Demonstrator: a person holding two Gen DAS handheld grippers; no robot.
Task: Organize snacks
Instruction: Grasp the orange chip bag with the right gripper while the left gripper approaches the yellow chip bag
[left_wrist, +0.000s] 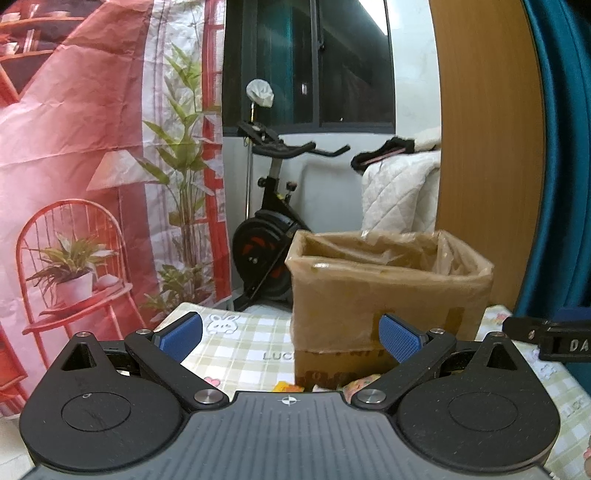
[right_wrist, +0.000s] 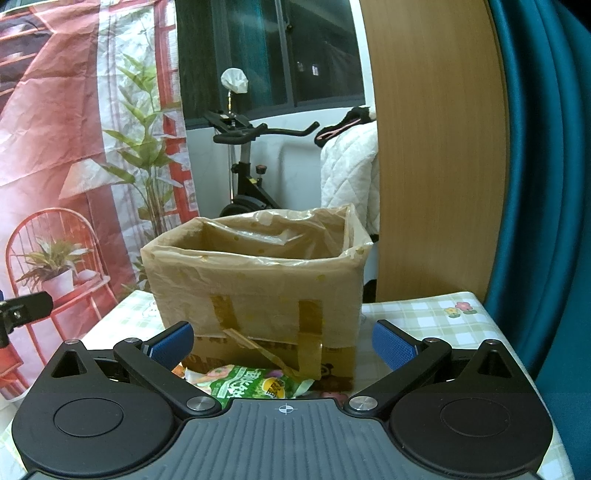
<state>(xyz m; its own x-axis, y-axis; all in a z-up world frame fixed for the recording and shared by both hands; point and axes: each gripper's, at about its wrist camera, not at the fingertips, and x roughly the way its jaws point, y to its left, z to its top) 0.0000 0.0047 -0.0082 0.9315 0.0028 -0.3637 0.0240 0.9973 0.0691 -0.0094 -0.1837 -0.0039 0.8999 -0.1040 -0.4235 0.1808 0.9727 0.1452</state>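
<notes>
A cardboard box (left_wrist: 388, 295) lined with a clear plastic bag stands on the checked tablecloth (left_wrist: 243, 343); it also shows in the right wrist view (right_wrist: 258, 288). My left gripper (left_wrist: 291, 338) is open and empty, a little before the box's left front corner. My right gripper (right_wrist: 282, 345) is open and empty, facing the box front. A green snack packet (right_wrist: 255, 386) lies on the cloth just below the right gripper, against the box. Orange and pink snack wrappers (left_wrist: 295, 387) peek out under the left gripper.
An exercise bike (left_wrist: 273, 221) and a white quilted cover (left_wrist: 399, 195) stand behind the table. A wooden panel (right_wrist: 439, 147) and teal curtain (right_wrist: 546, 184) are at the right. A red printed backdrop (left_wrist: 74, 166) hangs at the left. The right gripper's body (left_wrist: 554, 332) shows at the left view's right edge.
</notes>
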